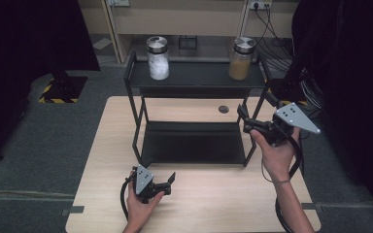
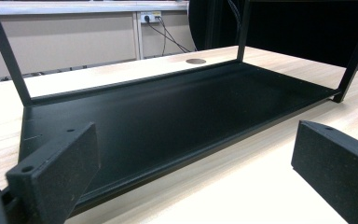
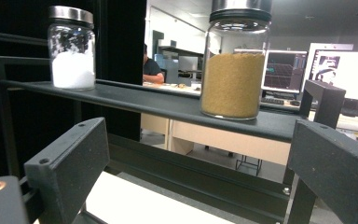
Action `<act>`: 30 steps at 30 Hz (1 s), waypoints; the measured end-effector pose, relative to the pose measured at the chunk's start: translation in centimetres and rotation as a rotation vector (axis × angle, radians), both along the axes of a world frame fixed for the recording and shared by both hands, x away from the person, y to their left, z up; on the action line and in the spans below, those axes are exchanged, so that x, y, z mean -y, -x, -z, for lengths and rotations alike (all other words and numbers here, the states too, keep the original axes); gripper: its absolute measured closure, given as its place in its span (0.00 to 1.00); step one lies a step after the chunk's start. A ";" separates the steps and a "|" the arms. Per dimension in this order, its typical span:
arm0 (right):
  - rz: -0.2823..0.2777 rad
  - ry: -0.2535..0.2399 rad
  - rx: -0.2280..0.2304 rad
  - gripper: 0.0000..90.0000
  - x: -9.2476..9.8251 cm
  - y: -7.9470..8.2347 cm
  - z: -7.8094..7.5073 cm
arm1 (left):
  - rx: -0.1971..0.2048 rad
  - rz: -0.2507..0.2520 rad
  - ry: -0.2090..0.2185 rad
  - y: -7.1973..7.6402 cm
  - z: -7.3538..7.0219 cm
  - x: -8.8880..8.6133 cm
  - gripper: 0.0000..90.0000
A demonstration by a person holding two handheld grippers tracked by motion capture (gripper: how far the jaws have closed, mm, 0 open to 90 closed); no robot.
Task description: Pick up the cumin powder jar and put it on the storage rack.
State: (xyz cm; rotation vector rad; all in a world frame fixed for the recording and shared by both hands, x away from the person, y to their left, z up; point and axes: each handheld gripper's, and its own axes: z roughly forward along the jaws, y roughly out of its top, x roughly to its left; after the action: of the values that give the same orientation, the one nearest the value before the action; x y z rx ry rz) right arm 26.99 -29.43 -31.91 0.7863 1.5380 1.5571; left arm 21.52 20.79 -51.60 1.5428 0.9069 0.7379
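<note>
Both tools, left tool (image 1: 167, 182) and right tool (image 1: 244, 120), gape empty; on the rack's top shelf (image 1: 199, 75), white-powder jar (image 1: 158, 58) near left edge, brown-granule jar (image 1: 241, 59) near right edge.

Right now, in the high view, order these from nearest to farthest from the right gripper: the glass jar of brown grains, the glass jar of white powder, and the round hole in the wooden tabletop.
From the right gripper:
1. Round hole in the wooden tabletop, just to its left.
2. Glass jar of brown grains, on the black rack's top shelf, right end.
3. Glass jar of white powder, same shelf, left end.
</note>
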 end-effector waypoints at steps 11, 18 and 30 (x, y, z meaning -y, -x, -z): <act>-0.006 -0.001 0.003 0.06 0.2 0.9 1.0 | 0.003 -0.001 0.001 0.0 0.1 0.0 0.00; -0.006 -0.006 -0.004 0.06 0.3 1.3 1.8 | 0.004 -0.001 0.001 0.1 0.1 0.0 0.00; -0.001 -0.018 -0.025 0.06 0.9 2.0 3.3 | 0.006 -0.001 -0.003 0.1 0.1 0.0 0.00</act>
State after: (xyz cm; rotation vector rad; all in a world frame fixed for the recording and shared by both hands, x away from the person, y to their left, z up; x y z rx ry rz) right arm 24.96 -30.32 -35.25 0.8179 1.5438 1.5692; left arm 21.45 20.75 -51.66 1.5420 0.9029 0.7439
